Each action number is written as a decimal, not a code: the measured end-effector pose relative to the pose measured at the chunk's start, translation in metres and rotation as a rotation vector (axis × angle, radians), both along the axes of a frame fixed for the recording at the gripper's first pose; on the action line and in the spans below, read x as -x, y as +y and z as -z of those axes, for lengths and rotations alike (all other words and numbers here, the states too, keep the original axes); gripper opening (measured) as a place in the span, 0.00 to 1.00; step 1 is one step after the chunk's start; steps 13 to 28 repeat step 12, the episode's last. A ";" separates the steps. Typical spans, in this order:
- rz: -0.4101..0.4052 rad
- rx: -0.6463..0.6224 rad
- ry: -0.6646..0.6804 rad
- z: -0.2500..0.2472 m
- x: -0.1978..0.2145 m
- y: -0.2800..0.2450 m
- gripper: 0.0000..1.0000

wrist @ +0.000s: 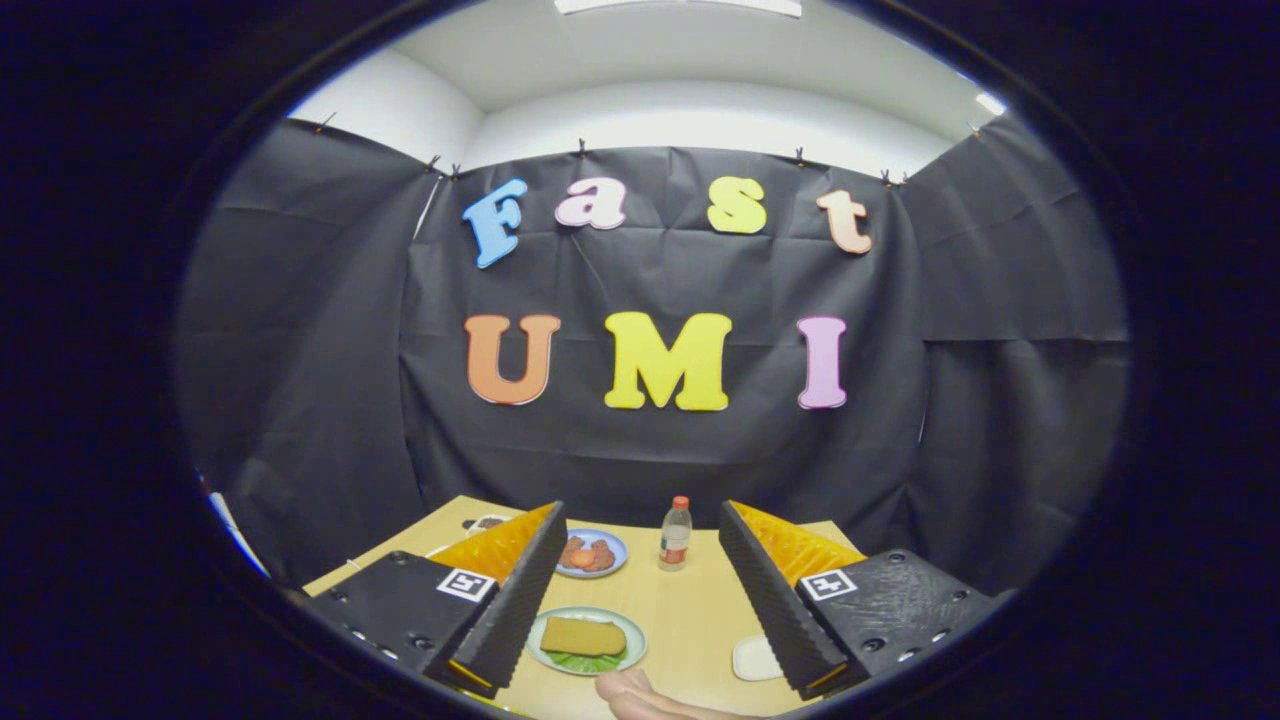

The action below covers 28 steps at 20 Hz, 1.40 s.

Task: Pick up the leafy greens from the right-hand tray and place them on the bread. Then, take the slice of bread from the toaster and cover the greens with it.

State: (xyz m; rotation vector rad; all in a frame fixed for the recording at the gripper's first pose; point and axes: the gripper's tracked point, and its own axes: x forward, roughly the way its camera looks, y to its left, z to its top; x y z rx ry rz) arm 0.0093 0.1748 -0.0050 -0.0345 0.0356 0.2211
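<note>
My gripper (640,530) is open, its two black ribbed fingers (520,590) spread wide with nothing between them. Below and between the fingers, a pale green plate (540,640) rests on the wooden table (690,620). On it lies a slice of bread (583,636) with leafy greens (580,661) showing under its near edge. The gripper hangs above the table, apart from the plate.
A blue plate (612,545) with reddish-orange food stands farther back, beside a small bottle (676,533) with an orange cap. A white tray (755,658) lies by the right finger. A person's hand (640,695) rests at the table's near edge.
</note>
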 end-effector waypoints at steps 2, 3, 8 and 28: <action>-0.009 0.009 0.009 0.005 0.004 -0.002 0.95; -0.012 0.005 0.012 0.006 0.007 -0.001 0.95; -0.007 -0.013 0.018 0.007 0.003 -0.012 0.95; -0.010 -0.022 0.019 0.017 0.001 -0.010 0.95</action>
